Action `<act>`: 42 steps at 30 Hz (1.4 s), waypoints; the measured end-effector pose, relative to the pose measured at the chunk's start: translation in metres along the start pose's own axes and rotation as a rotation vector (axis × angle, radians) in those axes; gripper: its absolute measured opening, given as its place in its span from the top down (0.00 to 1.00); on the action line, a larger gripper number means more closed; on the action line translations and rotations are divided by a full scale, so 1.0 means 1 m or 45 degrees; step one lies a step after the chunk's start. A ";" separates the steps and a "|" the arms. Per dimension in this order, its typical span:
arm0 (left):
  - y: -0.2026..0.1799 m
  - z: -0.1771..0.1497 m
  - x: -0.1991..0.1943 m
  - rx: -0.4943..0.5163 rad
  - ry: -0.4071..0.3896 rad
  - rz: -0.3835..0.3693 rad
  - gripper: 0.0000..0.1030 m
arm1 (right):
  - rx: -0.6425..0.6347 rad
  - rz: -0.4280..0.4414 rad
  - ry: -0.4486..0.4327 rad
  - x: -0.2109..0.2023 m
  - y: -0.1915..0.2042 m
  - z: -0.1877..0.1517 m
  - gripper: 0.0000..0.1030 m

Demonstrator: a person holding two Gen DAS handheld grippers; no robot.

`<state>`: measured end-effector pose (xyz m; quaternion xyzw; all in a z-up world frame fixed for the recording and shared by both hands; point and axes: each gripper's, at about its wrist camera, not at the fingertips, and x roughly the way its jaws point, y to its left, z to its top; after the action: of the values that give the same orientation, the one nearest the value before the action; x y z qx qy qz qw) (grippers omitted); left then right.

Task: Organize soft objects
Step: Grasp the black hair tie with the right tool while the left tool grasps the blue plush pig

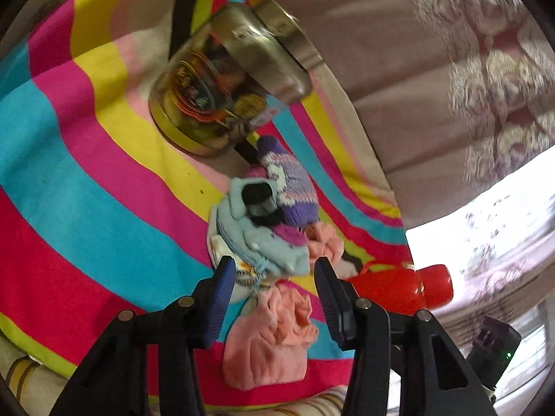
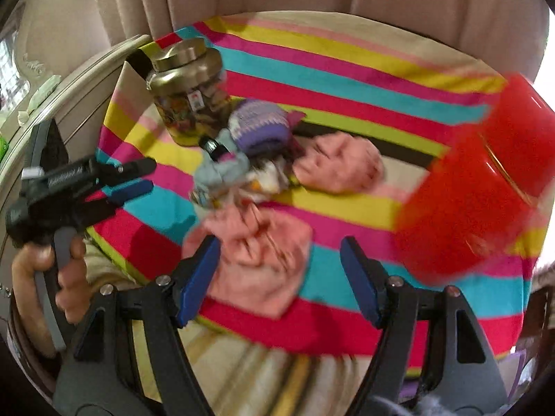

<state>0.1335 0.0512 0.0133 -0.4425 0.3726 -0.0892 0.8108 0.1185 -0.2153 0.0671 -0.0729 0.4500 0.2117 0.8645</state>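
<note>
A heap of soft things lies on a striped blanket (image 1: 86, 159): a purple knitted piece (image 1: 291, 187), a light blue sock (image 1: 263, 242) and a crumpled pink cloth (image 1: 274, 339). My left gripper (image 1: 274, 274) is open just above the heap, with the blue sock's end showing between its tips and neither pad pressing on it. From the right wrist view the left gripper (image 2: 140, 175) is left of the heap, its jaws apart. My right gripper (image 2: 281, 267) is open over the near pink cloth (image 2: 260, 256). A second pink cloth (image 2: 340, 163) lies further back.
A clear jar with a gold lid (image 2: 190, 97) stands just behind the heap. A red plastic container (image 2: 485, 187) sits at the right on the blanket. A hand (image 2: 69, 277) holds the left gripper's handle. Curtains hang behind the blanket's far edge.
</note>
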 end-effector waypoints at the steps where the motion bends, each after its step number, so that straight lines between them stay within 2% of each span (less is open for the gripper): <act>1: 0.004 0.003 0.000 -0.021 -0.011 -0.014 0.53 | -0.012 0.006 -0.005 0.006 0.005 0.006 0.28; 10: 0.043 0.017 0.001 -0.198 -0.075 -0.076 0.53 | -0.150 -0.025 -0.034 0.071 0.062 0.057 0.28; 15: 0.055 0.021 0.000 -0.231 -0.104 -0.088 0.53 | -0.240 -0.060 -0.001 0.105 0.082 0.070 0.29; 22: 0.062 0.023 0.002 -0.241 -0.095 -0.110 0.53 | -0.331 -0.078 0.019 0.133 0.098 0.078 0.31; 24: 0.064 0.023 0.002 -0.245 -0.096 -0.116 0.53 | -0.336 -0.084 0.033 0.141 0.099 0.080 0.35; 27: 0.066 0.023 0.004 -0.246 -0.094 -0.119 0.53 | -0.338 -0.080 0.055 0.152 0.099 0.081 0.46; 28: 0.066 0.023 0.005 -0.243 -0.092 -0.119 0.53 | -0.342 -0.078 0.056 0.154 0.100 0.081 0.55; 29: 0.066 0.023 0.006 -0.240 -0.092 -0.119 0.53 | -0.344 -0.071 0.057 0.156 0.100 0.081 0.68; 34: 0.063 0.022 0.011 -0.211 -0.083 -0.119 0.53 | -0.301 -0.018 0.033 0.149 0.092 0.080 0.69; 42: 0.040 0.018 0.030 -0.082 -0.017 -0.130 0.53 | -0.138 -0.020 -0.077 0.101 0.051 0.075 0.69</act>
<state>0.1591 0.0726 -0.0279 -0.4875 0.3467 -0.1152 0.7930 0.2035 -0.1158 0.0329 -0.1164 0.4109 0.2311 0.8742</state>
